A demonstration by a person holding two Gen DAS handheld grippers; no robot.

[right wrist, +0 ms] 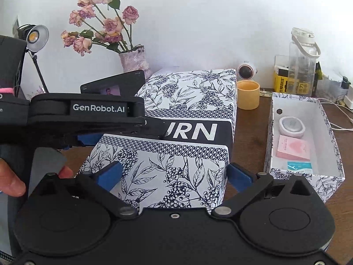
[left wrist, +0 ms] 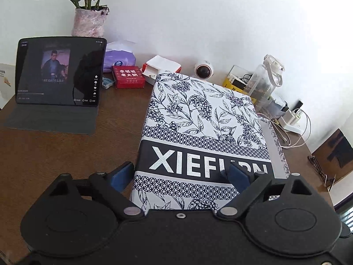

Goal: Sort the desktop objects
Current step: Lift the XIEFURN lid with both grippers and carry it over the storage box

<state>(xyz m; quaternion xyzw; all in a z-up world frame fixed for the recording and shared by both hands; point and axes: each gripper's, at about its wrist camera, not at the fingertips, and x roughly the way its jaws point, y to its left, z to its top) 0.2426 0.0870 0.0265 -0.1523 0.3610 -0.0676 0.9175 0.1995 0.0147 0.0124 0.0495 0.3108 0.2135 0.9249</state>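
Note:
A large box lid [left wrist: 198, 114] [right wrist: 187, 88], white with dark floral print and a black lettered band, stands on the brown table [left wrist: 55, 154]. My left gripper [left wrist: 179, 173] is open at its near left corner, one blue finger [left wrist: 122, 174] outside the left wall, the other over the top. My right gripper [right wrist: 174, 174] is open, its fingers flanking the lid's near end. The matching open box [right wrist: 331, 132] sits to the right, holding a white round item [right wrist: 291, 127], a pink packet [right wrist: 293, 149] and a teal packet [right wrist: 300, 166].
A propped tablet [left wrist: 59, 72], a flower vase [left wrist: 88, 22], a tissue pack [left wrist: 120, 57] and a red box [left wrist: 129, 77] stand at the back left. A small camera [left wrist: 204, 70], yellow cup [right wrist: 248, 95], clear bottle [left wrist: 264, 81] and cables [left wrist: 291, 119] line the back right.

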